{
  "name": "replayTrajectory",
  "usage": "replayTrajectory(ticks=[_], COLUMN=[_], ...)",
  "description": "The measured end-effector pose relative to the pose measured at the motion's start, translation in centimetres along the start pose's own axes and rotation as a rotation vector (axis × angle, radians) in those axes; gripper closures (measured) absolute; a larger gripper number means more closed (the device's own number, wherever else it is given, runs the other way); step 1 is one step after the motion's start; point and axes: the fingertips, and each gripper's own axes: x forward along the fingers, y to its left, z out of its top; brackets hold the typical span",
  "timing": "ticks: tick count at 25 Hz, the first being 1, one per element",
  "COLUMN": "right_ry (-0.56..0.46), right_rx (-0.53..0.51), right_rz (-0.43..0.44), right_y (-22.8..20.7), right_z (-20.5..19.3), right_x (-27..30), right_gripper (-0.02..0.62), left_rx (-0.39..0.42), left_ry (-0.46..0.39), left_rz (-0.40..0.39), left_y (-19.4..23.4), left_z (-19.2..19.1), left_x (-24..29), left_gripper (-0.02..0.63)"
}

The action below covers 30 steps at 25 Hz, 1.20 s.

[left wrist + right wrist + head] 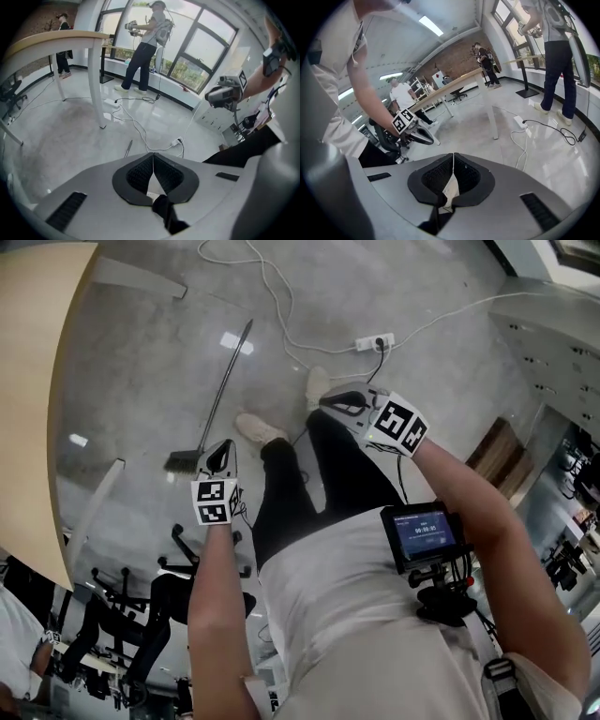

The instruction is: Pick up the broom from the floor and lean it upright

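Observation:
The broom lies flat on the grey floor, its thin handle running up and to the right from the dark bristle head. My left gripper hangs just right of the bristle head, above the floor, jaws shut and empty. In the left gripper view the jaws meet in a line, and the end of the broom handle shows on the floor beyond them. My right gripper is further right, near my shoes, also shut on nothing.
A round wooden table fills the left side, with a white leg on the floor. A power strip and white cables lie beyond the broom. Another person stands by the windows. Office chairs are behind me.

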Motion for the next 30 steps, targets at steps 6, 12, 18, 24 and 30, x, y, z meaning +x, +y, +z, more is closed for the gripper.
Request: replayTrajectory(ticks=[6,12,18,24,30], right_ry=[0.049,0.066,0.024,0.048,0.091], right_rx=[0.032,0.020,0.043,-0.001,-0.090], right_rz=[-0.102,-0.064,-0.086,-0.053,0.014], right_y=[-4.9,-7.2,-11.6,-14.9,-17.5], right_z=[-4.8,-8.8,-11.1,-13.6,-15.3], right_x=[1.0,5.2,7.7,11.4,15.9], right_gripper=[0.578,0.577,0.577,0.577,0.577], left_rx=[0.055,0.076,0.088,0.094,0.111], left_ry=[0.014,0.047,0.099,0.165,0.209], left_rz=[0.000,0.060,0.095,0.041,0.008], left_y=[-0.8,2.5,5.2,6.0,6.4], left_z=[-0.3,-2.5,-5.4,-8.5,-10.9], left_x=[5.8,12.6,17.7,22.3,26.5], left_gripper=[0.597,0.597,0.595,0.595,0.595])
